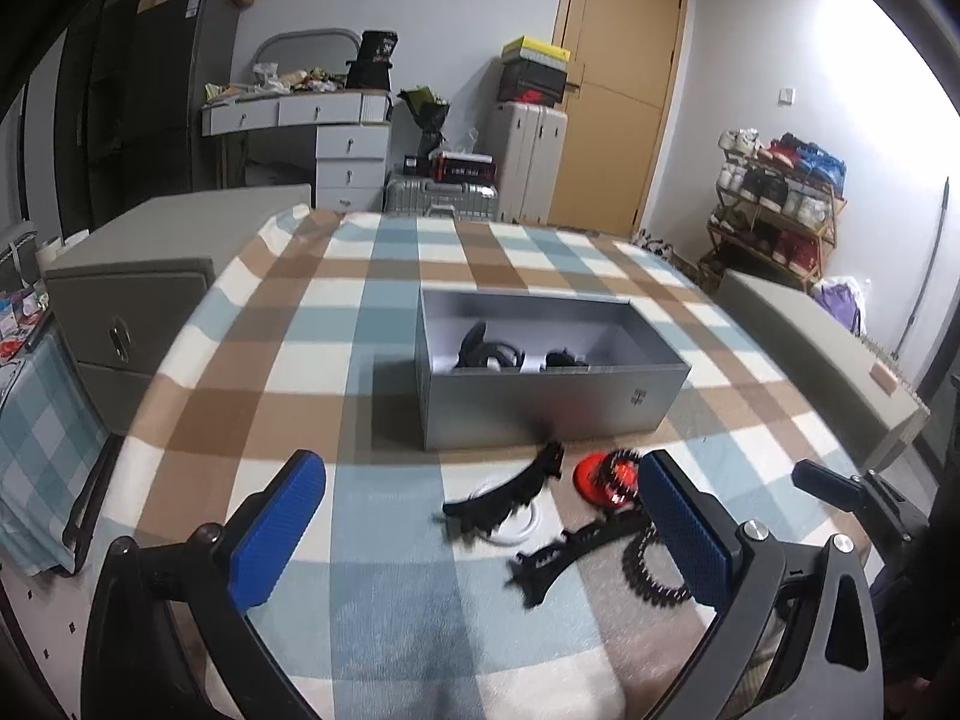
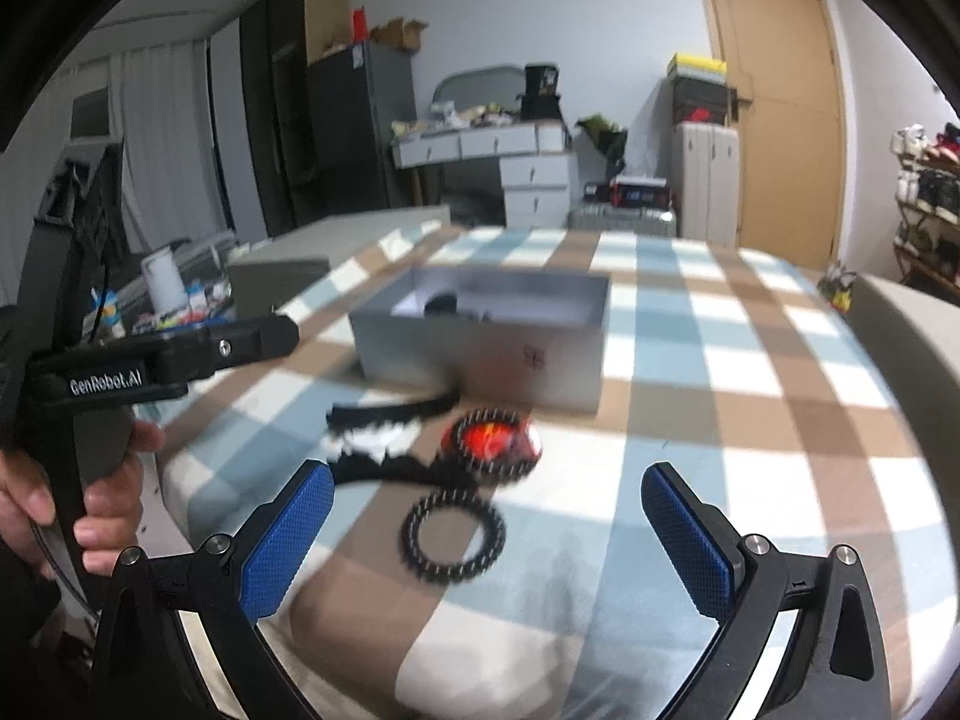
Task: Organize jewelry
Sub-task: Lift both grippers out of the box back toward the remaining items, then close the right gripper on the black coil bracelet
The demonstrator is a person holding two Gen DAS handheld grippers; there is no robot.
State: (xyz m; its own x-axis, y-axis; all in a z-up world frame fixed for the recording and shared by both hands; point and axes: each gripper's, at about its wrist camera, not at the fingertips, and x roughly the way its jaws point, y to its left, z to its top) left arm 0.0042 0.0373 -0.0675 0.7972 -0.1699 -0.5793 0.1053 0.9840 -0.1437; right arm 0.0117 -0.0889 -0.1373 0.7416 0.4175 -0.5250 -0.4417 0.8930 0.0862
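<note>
On a checked bench, the left tool (image 1: 480, 531) hangs wide open and empty over black lace chokers (image 1: 504, 501). Right of them lie a red bracelet (image 2: 492, 441) and a black beaded bracelet (image 2: 454, 537), below the equally open, empty right tool (image 2: 487, 531). The grey box (image 1: 540, 396) sits beyond, mid-bench. Best to pinch one piece cleanly, avoiding neighbours.

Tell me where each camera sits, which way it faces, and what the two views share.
Left wrist: rides the left claw, looking across the checked table at the grey box and door; its open blue pads frame the black strips; the right claw's tip shows at right.
Right wrist: rides the right claw, facing likewise from further right; the left claw and the hand holding it show at left.
Shared: box, strips, red piece, bead ring.
</note>
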